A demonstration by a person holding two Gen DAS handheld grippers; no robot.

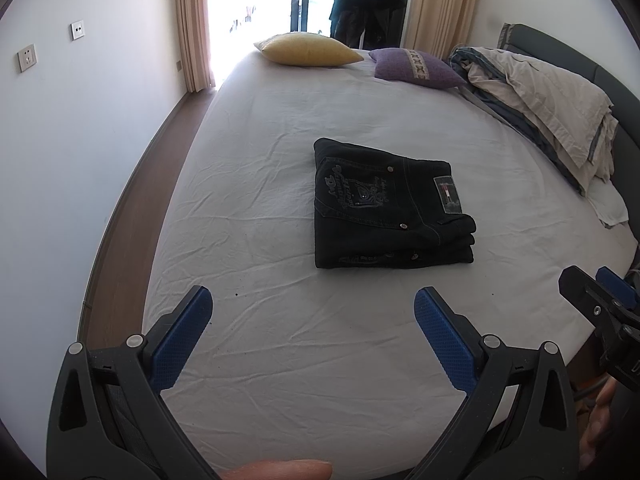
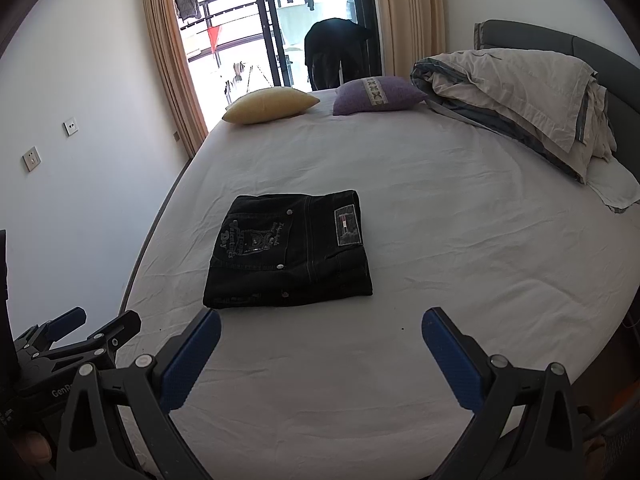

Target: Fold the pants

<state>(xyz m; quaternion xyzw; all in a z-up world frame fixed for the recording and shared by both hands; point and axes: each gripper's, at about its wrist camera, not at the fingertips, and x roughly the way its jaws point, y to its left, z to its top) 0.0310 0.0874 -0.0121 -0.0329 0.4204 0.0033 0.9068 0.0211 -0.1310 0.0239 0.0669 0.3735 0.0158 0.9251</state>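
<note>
The black pants [image 1: 390, 210] lie folded into a compact stack on the white bed sheet [image 1: 280, 160], embroidered back pocket and waist label on top. They also show in the right wrist view [image 2: 290, 250]. My left gripper [image 1: 313, 300] is open and empty, held back above the near part of the bed, apart from the pants. My right gripper [image 2: 321, 322] is open and empty, just short of the stack's near edge. The right gripper shows at the right edge of the left wrist view [image 1: 600, 304]; the left gripper shows at the lower left of the right wrist view [image 2: 76, 332].
A yellow pillow [image 1: 310, 49] and a purple pillow [image 1: 414, 65] lie at the far end of the bed. A rumpled duvet [image 1: 548, 100] is piled along the grey headboard [image 1: 616, 92] at right. A wall and wooden floor strip [image 1: 132, 208] run along the left. A balcony door stands behind.
</note>
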